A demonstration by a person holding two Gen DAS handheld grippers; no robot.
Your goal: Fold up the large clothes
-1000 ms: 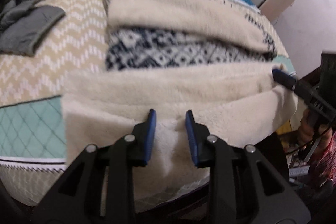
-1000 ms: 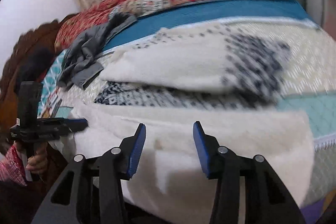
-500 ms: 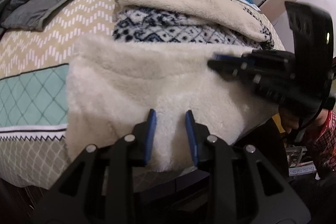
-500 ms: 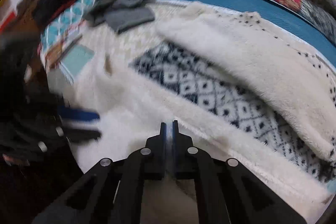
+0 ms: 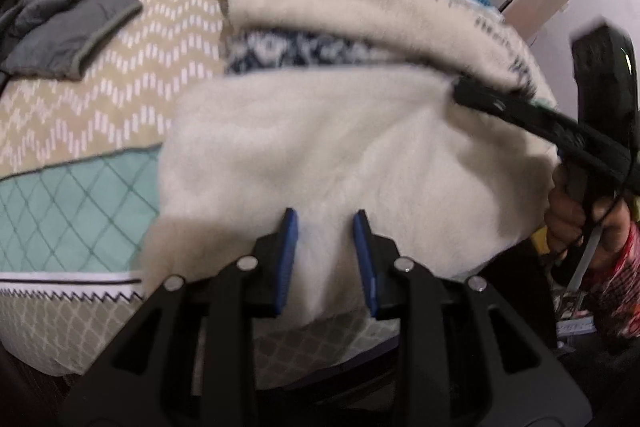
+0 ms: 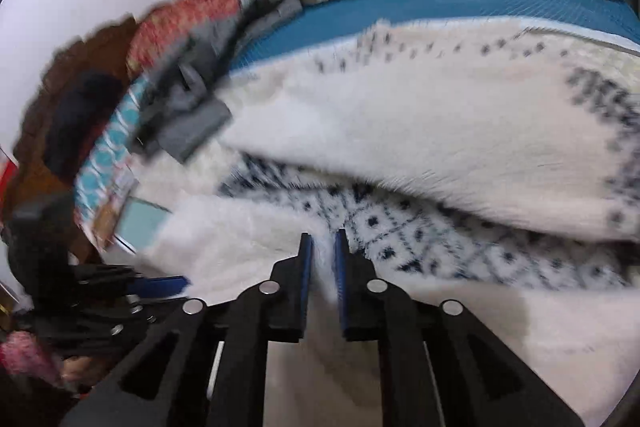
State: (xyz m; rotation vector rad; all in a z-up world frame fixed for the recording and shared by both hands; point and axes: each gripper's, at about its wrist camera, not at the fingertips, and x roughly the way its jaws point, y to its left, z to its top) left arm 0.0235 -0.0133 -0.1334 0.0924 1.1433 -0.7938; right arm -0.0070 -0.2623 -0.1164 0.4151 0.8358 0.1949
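Looking along our left gripper [image 5: 324, 251], we see the cream fleece garment [image 5: 340, 147] folded at the near edge of the bed [image 5: 80, 99], its hem spilling over that edge. Its jaws stand partly apart with fleece behind them; whether the pads pinch cloth we cannot tell. At the right edge our right gripper [image 5: 464, 93] reaches onto the garment's far corner.

Only the right wrist view shows that gripper [image 6: 322, 247] from behind: jaws narrow and closing, a ridge of white fleece rising between them. It also shows the patterned blue-and-white side and a grey garment [image 6: 192, 107] near the bed's far left. Blur smears everything there, and the left gripper [image 6: 160, 283] is a dark smudge.
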